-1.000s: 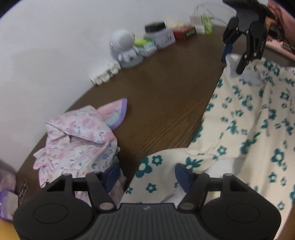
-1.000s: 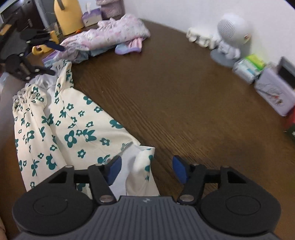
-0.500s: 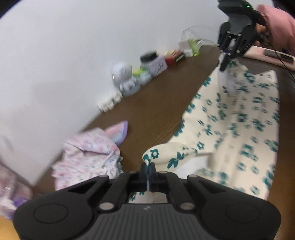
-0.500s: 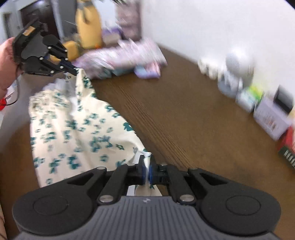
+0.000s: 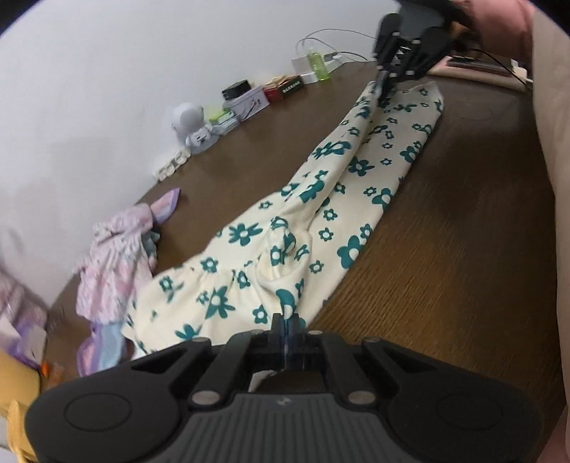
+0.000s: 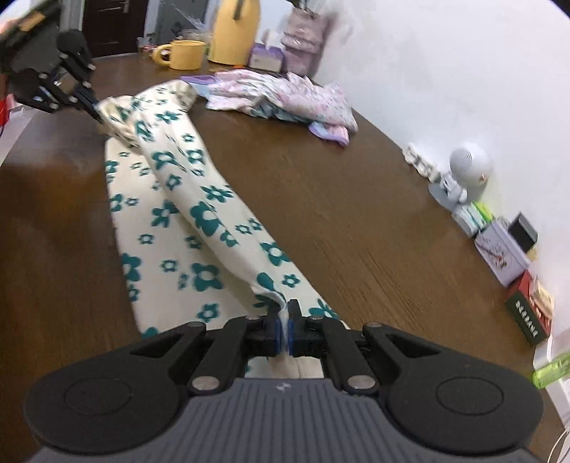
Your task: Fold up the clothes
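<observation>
dark brown wooden table [image 6: 356,228] with visible grain, standing against a plain white wall [image 5: 107,89]. small clutter lines the wall edge of the table. dark door [image 6: 110,25] at the far end of the room in the right wrist view. lighting even, soft sheen on the tabletop.

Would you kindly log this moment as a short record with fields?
garment: cream cloth with teal flower print, stretched along the table
left gripper: shut on one end of the cloth
right gripper: shut on the other end
surface: dark brown wooden table
nearby: crumpled pink floral clothes; white round-headed robot figurine by the wall
</observation>
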A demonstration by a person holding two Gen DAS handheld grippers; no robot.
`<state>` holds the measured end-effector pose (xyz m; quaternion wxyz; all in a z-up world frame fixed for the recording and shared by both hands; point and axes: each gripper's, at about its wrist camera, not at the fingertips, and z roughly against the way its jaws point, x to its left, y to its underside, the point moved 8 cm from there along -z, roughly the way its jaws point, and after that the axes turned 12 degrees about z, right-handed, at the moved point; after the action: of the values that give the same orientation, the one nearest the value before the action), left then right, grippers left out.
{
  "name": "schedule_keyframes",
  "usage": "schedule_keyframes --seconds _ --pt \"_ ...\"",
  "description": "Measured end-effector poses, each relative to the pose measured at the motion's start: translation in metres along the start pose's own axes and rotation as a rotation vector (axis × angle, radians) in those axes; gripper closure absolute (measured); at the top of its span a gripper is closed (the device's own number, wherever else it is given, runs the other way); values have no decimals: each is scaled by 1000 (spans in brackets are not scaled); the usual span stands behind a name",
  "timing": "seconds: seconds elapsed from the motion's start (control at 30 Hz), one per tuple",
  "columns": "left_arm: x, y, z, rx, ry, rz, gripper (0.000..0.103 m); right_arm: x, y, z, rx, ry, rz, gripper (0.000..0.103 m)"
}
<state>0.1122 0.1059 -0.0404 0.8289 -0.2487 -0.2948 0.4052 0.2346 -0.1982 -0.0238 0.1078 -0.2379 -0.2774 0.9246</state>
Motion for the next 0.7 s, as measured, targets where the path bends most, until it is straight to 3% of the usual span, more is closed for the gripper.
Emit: schedule_keyframes --seconds 0.2,0.27,0.33,0.4,0.47,0.53,0.6,0.7 --pt "11 14 -18 41 -70 30 101 28 5 2 23 14 86 99" --pt "16 14 -17 35 -57 63 95 35 9 -3 39 11 109 99" --pt "17 11 -11 24 -46 83 87 40 11 -7 49 12 124 98" --pt "21 6 0 -10 -32 100 58 37 10 -2 21 0 85 96" --pt "24 1 12 -44 -19 118 51 32 8 6 -12 -16 37 90" --pt "27 -9 16 -75 -1 129 49 27 6 13 -46 -32 -11 71" --pt "29 -20 20 -105 16 140 45 22 4 20 -80 -49 -59 68" --pt "12 -32 1 -77 36 44 44 16 1 27 -117 -71 -127 65"
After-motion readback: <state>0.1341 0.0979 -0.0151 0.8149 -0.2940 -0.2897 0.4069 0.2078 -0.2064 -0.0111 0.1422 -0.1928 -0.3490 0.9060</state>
